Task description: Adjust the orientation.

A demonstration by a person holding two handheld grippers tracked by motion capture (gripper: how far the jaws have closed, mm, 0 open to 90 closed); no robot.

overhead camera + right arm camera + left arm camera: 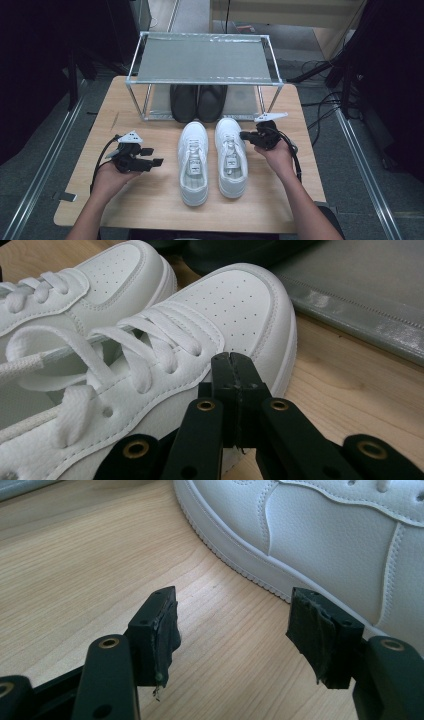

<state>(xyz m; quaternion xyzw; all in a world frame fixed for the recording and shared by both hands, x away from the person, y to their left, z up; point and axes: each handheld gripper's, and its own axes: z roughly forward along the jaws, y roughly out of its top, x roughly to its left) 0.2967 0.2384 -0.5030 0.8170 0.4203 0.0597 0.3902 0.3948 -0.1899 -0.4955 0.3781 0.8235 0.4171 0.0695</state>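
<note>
Two white sneakers stand side by side mid-table, toes toward the rack: the left sneaker [194, 162] [320, 535] and the right sneaker [231, 156] [200, 340]. My left gripper [152, 157] [232, 640] hovers over bare wood left of the left sneaker, open, with nothing between its pads. My right gripper [243, 135] [231, 360] is at the outer side of the right sneaker near its toe, jaws pressed together with nothing between them. A pair of black shoes [198, 102] sits on the rack's lower shelf.
A metal-framed two-shelf rack [202, 80] stands at the table's far edge, its grey top shelf bare. The wooden table [150, 200] has bare wood on both sides of the sneakers. Cables trail from both grippers.
</note>
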